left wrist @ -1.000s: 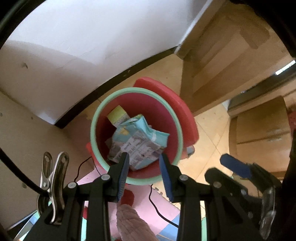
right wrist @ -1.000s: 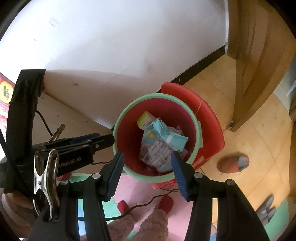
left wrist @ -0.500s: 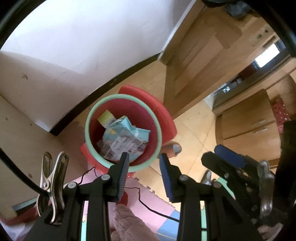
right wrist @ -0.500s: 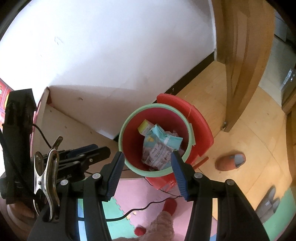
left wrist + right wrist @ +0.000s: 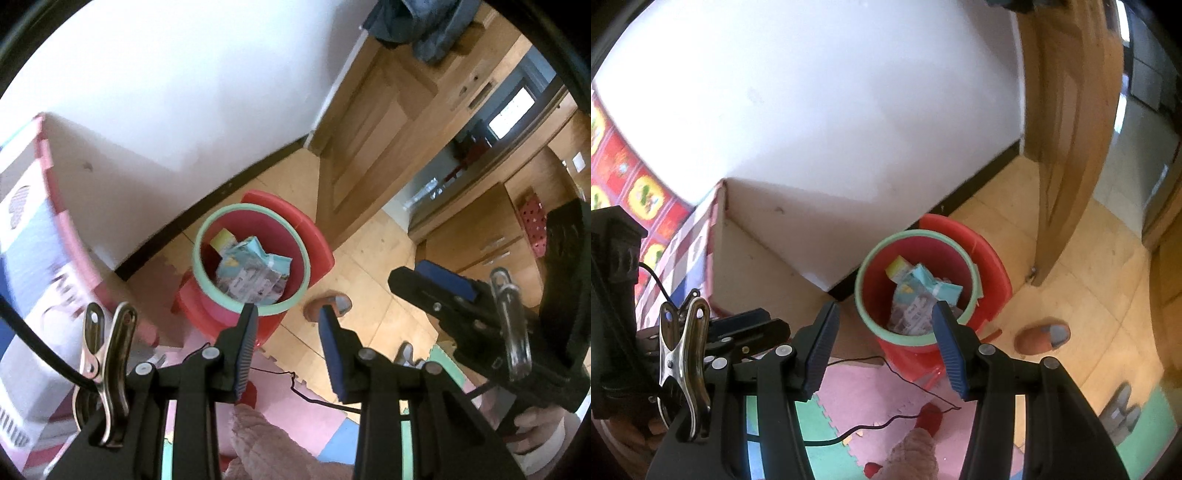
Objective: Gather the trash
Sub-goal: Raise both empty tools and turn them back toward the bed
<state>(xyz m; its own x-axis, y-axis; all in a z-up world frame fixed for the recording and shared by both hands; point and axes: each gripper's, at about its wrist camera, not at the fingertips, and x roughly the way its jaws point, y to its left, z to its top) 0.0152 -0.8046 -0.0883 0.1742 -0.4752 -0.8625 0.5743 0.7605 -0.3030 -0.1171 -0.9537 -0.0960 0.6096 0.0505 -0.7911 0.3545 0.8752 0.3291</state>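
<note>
Wooden flooring (image 5: 373, 266) meets a white wall (image 5: 849, 110) with a dark skirting board; on it we record one red bin (image 5: 321, 254) with a pale green rim, standing upright, mouth upward, close to the wall corner.

Contents of the bin, as far as we can count: one crumpled light-blue packet (image 5: 255, 271) with printed text, lying tilted, its long axis running from the bin's wall side toward the near rim in the right wrist view (image 5: 919, 295); one small yellow-and-white carton (image 5: 221, 242) tucked behind it against the far wall. Further scraps beneath are too hidden for us to itemise.

Above and well apart from the bin we list two tools. Left gripper (image 5: 288, 350): jaws parted, nothing between the blue pads, pointed steeply down at the bin's near rim. Right gripper (image 5: 886, 350): jaws parted wider, likewise holding nothing, framing the bin from above. Each carries one metal spring clip (image 5: 107, 373) on its left side.

Outward from the bin: one orange slipper (image 5: 1041, 338) on the bare floor just to its right; one pair of grey slippers (image 5: 1119, 406) further out; foam puzzle mats (image 5: 857, 398) in pink, green and blue; one thin black cable (image 5: 905, 417) trailing across them; one wooden door (image 5: 1067, 147); one box with a patterned cover (image 5: 33, 266) to the left.
</note>
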